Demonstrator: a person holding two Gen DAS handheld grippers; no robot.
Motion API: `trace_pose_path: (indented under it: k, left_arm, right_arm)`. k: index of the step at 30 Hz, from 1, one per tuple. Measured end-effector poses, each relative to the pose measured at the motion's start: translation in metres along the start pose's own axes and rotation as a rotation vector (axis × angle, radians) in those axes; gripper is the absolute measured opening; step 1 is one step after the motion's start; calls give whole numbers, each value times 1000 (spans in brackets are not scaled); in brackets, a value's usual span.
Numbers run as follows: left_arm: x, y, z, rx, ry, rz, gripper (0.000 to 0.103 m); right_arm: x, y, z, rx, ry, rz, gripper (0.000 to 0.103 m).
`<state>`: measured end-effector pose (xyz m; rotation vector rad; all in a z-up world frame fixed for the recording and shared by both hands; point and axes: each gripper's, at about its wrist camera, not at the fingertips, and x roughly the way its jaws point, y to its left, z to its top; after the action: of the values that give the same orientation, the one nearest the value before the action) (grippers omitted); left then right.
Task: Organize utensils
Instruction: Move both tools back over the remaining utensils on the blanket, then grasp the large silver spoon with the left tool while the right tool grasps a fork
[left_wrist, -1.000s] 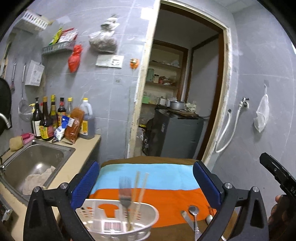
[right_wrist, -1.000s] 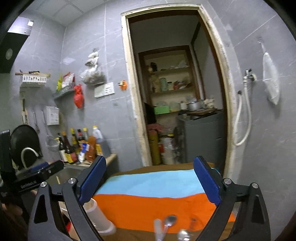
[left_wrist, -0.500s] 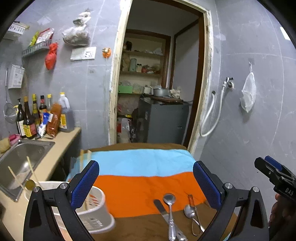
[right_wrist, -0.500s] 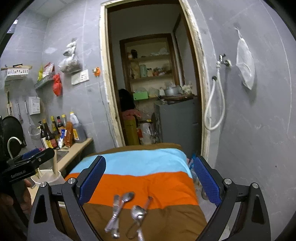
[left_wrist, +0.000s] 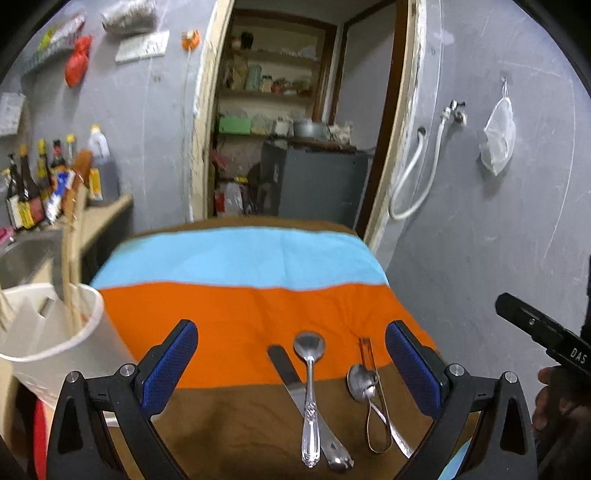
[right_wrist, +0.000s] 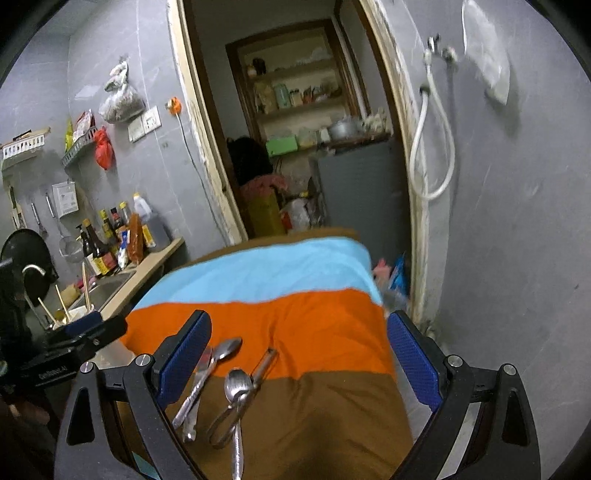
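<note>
Ahead of my left tool, between its fingers, a table knife lies flat with a long silver spoon crossing it. Just right of them a smaller spoon overlaps a wire-handled peeler. Far left, a white caddy stands upright holding chopsticks.

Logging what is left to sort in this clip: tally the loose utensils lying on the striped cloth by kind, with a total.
Spoons: 2, one beside the knife, one beside the peeler
Knives: 1
Peelers: 1
Total: 4 on the cloth
</note>
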<state>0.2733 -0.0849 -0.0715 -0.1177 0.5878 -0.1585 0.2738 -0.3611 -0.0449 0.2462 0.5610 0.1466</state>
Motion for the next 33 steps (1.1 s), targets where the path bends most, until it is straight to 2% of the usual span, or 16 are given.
trace_pose_path:
  k: [4, 9, 12, 14, 18, 20, 22, 24, 26, 30, 33]
  left_arm:
    - [25, 2, -7, -14, 58, -35, 102]
    - [59, 3, -16, -27, 150, -63, 80]
    - [76, 1, -23, -29, 200, -81, 67]
    - [86, 0, -29, -26, 226, -88, 63]
    - [98, 0, -35, -28, 268, -107, 50]
    - [103, -1, -36, -28, 284, -112, 45]
    - [109, -2, -36, -31, 307, -118, 38]
    - [113, -2, -37, -32, 322, -114, 26]
    - [116, -4, -35, -20, 327, -108, 19]
    - [123, -3, -34, -11, 355, -127, 15]
    - [131, 0, -34, -27, 381, -143, 11]
  right_arm:
    - [30, -7, -15, 11, 62, 51, 93]
    - [70, -9, -32, 30, 148, 134, 85]
    - [89, -7, -41, 29, 177, 173, 75]
    - [101, -7, -47, 36, 196, 188, 67]
    - [116, -11, -56, 46, 236, 197, 59]
    - [126, -9, -60, 54, 263, 207, 49]
    - [132, -9, -62, 54, 283, 215, 46]
    - [140, -6, -65, 49, 312, 226, 46]
    - [148, -2, -66, 37, 348, 222, 46]
    - [159, 4, -69, 30, 388, 241, 46]
    - [168, 5, -72, 44, 421, 258, 39]
